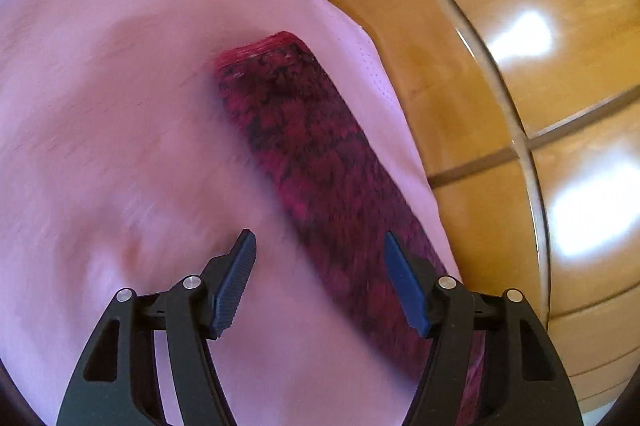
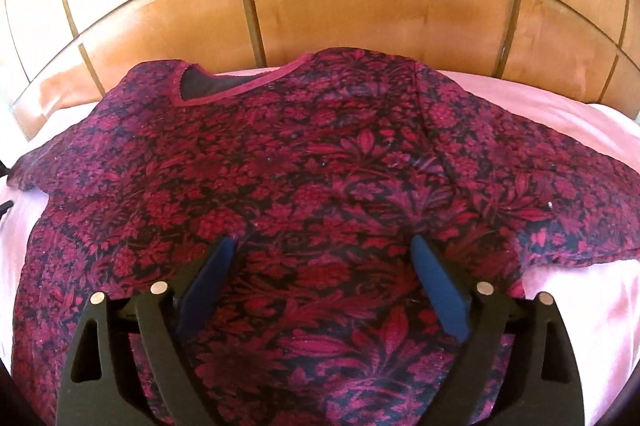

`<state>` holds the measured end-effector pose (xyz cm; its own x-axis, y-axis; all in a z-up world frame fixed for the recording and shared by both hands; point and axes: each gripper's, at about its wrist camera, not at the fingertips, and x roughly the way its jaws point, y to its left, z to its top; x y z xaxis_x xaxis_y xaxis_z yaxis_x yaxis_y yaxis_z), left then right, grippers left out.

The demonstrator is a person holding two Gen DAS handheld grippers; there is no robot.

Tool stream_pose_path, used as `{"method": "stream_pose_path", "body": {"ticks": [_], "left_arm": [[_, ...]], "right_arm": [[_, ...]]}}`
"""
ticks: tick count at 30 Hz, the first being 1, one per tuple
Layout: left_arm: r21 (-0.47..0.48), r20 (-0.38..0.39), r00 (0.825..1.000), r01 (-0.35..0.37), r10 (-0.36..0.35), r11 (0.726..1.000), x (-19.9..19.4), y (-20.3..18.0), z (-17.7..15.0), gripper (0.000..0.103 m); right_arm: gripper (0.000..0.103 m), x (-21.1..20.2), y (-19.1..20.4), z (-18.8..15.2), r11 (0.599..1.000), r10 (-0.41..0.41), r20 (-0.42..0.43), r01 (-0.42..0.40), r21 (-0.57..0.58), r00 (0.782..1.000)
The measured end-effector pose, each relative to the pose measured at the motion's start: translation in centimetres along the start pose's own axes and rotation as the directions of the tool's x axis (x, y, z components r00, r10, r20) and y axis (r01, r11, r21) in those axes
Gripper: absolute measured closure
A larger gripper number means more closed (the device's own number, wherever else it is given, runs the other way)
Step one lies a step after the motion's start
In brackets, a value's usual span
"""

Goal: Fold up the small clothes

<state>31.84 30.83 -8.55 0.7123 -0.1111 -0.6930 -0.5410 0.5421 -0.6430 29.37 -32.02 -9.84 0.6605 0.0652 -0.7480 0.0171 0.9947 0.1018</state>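
**A:** Crimson-and-black floral knit fills the near part of the right wrist view. The right gripper (image 2: 322,262) hangs over the body of the top (image 2: 320,166), jaws spread wide, nothing between the pads.

**B:** So it holds nothing. And the left?

**A:** The left gripper (image 1: 320,262) also has its jaws spread and empty, over the pink sheet (image 1: 120,106), with one sleeve (image 1: 312,162) of the top running away from it towards the edge of the bed.

**B:** Where does the garment lie as a whole?

**A:** Face up on the sheet, spread out, neckline (image 2: 224,86) at the far end near the wooden headboard (image 2: 360,6). No fold shows yet, as far as I can judge.

**B:** What might go wrong?

**A:** Closest in, the right pads could pinch both layers, or catch the sheet underneath, so a lift would drag the bedding too. The knit looks thick and soft, so I expect it to bunch rather than crease cleanly.

**B:** And farther out?

**A:** That sleeve lies close to the sheet's edge. A careless pull could slide it off the side. If the two sides get pulled unevenly, the neckline may skew and the fold come out crooked.
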Motion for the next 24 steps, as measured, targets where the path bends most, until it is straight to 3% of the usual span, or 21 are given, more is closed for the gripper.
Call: {"method": "stream_pose_path", "body": {"ticks": [4, 6, 7, 12, 14, 16, 18, 22, 24], "left_arm": [[0.014, 0.034, 0.999, -0.025, 0.024, 1.000, 1.4, -0.5, 2.0, 0.038], [0.043, 0.022, 0.999, -0.034, 0.033, 0.999, 2.1, -0.9, 2.3, 0.066], [0.062, 0.007, 0.999, -0.050, 0.050, 0.997, 2.6, -1.2, 2.4, 0.092], [0.160, 0.170, 0.984, -0.087, 0.059, 0.983, -2.1, -1.8, 1.9, 0.094], [0.178, 0.208, 0.973, -0.137, 0.098, 0.974, -3.5, -1.1, 1.9, 0.094], [0.220, 0.201, 0.957, -0.254, 0.211, 0.942, -2.6, -0.3, 1.8, 0.094], [0.211, 0.147, 0.955, -0.285, 0.258, 0.935, -1.4, 0.7, 1.5, 0.093], [0.181, 0.144, 0.958, -0.273, 0.249, 0.945, -2.8, 0.7, 0.2, 0.088], [0.207, 0.132, 0.970, -0.229, 0.205, 0.951, -4.4, -0.6, -1.6, 0.077]], "right_arm": [[0.012, -0.4, 0.1, -0.2, 1.000, -0.005, 0.007, 0.005, -0.004, 1.000], [0.011, -0.4, 0.2, -0.3, 1.000, -0.014, 0.006, 0.014, -0.010, 1.000], [0.011, -0.4, 0.2, -0.3, 1.000, -0.016, 0.006, 0.016, -0.012, 1.000], [0.011, -0.5, 0.3, -0.2, 1.000, -0.025, 0.008, 0.025, -0.016, 1.000], [0.011, -0.4, 0.4, -0.2, 0.999, -0.032, 0.007, 0.032, -0.020, 0.999], [0.010, -0.2, 0.6, -0.2, 0.999, -0.044, 0.005, 0.044, -0.028, 0.999], [0.010, -0.2, 0.8, -0.2, 0.998, -0.056, 0.004, 0.056, -0.034, 0.998], [0.010, -0.1, 0.8, -0.2, 0.998, -0.054, 0.004, 0.055, -0.031, 0.999], [0.010, -0.2, 0.7, -0.3, 0.998, -0.051, 0.006, 0.051, -0.028, 0.999]]}}
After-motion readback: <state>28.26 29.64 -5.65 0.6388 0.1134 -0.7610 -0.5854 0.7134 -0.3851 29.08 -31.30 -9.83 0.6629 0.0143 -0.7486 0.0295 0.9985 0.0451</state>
